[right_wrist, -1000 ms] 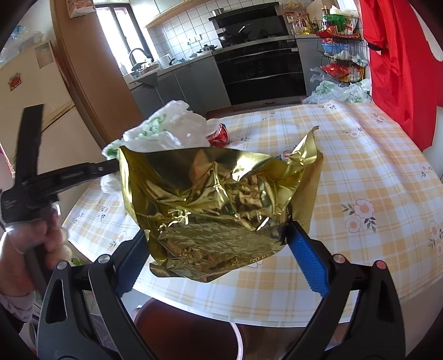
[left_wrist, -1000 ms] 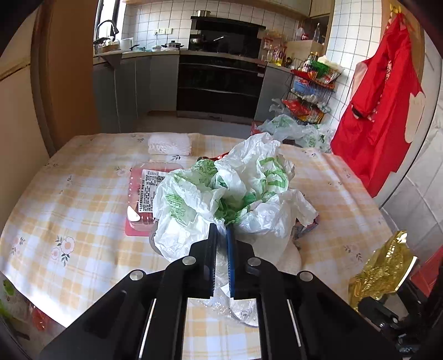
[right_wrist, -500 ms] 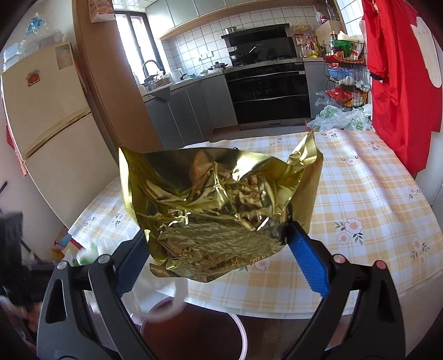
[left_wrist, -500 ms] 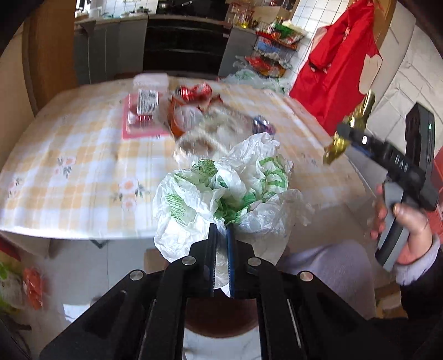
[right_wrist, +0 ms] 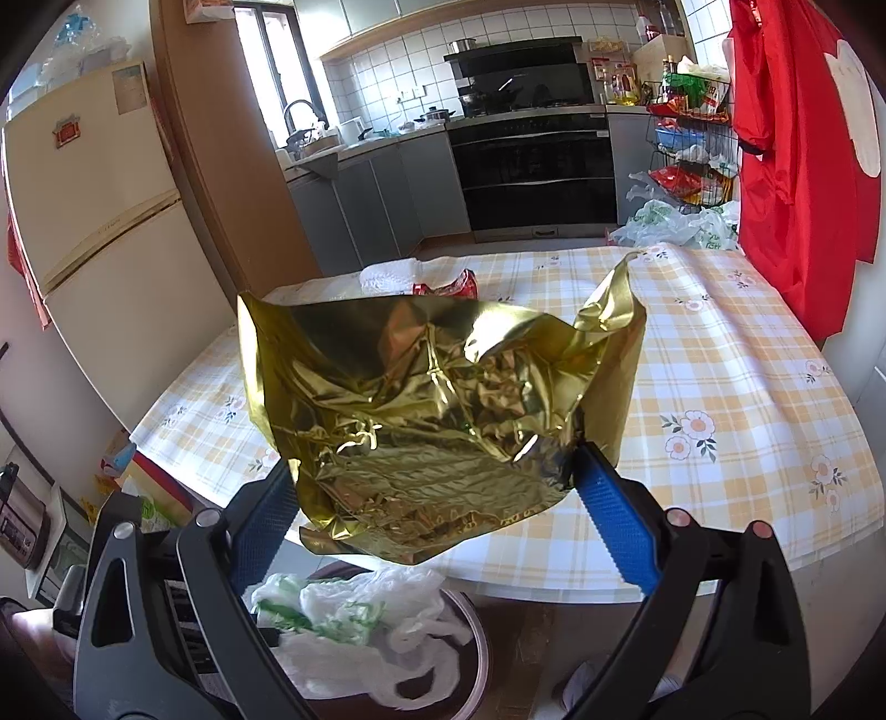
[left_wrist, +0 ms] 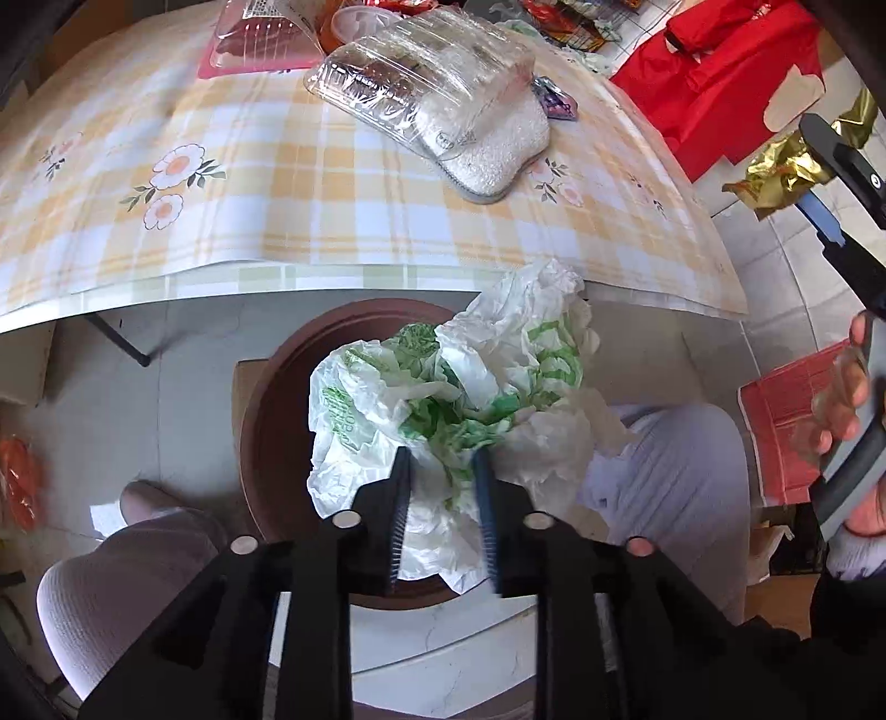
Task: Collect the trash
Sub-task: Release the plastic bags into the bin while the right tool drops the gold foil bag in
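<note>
My left gripper [left_wrist: 443,471] points down over a round brown bin [left_wrist: 266,421] on the floor beside the table. Its jaws now stand a little apart, with a crumpled white and green plastic bag [left_wrist: 459,387] still between them, over the bin. The bag also shows in the right wrist view [right_wrist: 338,615], lying in the bin [right_wrist: 476,637]. My right gripper [right_wrist: 437,498] is shut on a crumpled gold foil bag [right_wrist: 437,399], held in the air near the table's front edge. That foil bag shows at the far right of the left wrist view [left_wrist: 786,166].
The checked, flowered tablecloth [left_wrist: 277,183] carries clear plastic food boxes [left_wrist: 421,72], a pink meat tray [left_wrist: 255,44] and small wrappers [left_wrist: 556,102]. A red apron [right_wrist: 792,166] hangs at the right. A fridge [right_wrist: 94,221] stands at the left. My knees [left_wrist: 664,459] flank the bin.
My left gripper has carried the plastic bag off the table and down over the bin, and its jaws have parted. The right gripper holds the foil bag as before, slightly higher.
</note>
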`<state>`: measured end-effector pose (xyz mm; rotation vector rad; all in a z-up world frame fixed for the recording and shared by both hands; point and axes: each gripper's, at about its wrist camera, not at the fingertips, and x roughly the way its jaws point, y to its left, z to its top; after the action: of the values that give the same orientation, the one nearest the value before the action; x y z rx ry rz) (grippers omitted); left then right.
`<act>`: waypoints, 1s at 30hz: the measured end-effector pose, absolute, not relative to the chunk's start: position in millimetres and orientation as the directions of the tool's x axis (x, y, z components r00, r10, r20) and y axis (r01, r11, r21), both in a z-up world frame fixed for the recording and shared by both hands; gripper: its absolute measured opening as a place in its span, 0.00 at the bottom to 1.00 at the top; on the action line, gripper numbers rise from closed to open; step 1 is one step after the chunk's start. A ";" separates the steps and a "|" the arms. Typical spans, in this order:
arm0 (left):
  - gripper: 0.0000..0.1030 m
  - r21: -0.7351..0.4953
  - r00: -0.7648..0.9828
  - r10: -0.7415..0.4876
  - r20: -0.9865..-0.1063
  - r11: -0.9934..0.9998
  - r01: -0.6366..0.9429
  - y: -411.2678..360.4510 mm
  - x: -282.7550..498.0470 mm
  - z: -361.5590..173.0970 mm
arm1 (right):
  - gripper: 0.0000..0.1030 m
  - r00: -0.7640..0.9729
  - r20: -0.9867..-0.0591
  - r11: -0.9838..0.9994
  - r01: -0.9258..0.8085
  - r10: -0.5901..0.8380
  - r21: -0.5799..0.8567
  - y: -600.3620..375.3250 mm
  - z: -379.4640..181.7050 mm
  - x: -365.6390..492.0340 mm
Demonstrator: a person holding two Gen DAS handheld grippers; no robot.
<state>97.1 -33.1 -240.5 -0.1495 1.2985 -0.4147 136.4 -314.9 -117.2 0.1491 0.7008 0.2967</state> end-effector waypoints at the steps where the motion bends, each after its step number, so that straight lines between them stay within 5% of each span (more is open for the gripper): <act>1: 0.51 -0.326 0.238 -0.376 -0.896 0.919 0.222 -33.9 95.9 -237.8 | 0.91 0.721 -0.615 0.947 -0.221 0.320 0.234 -312.6 -117.4 135.8; 9: 0.71 -0.323 0.481 -0.358 -0.800 0.933 0.157 -3.8 93.9 -189.4 | 0.91 0.685 -0.637 0.936 -0.266 0.353 0.232 -294.3 -126.2 132.4; 16: 0.92 -0.250 0.702 -0.187 -0.687 0.968 0.013 32.3 81.2 -145.5 | 0.91 0.652 -0.659 0.925 -0.311 0.376 0.219 -271.7 -133.9 126.3; 30: 0.94 -0.258 0.767 -0.081 -0.636 0.960 -0.112 65.5 67.7 -139.8 | 0.93 0.508 -0.745 0.879 -0.424 0.431 0.219 -220.4 -164.9 114.0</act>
<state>67.7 65.5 -139.8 -0.2905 0.6984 0.0168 114.0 -220.4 -164.9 0.0089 0.9004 0.5153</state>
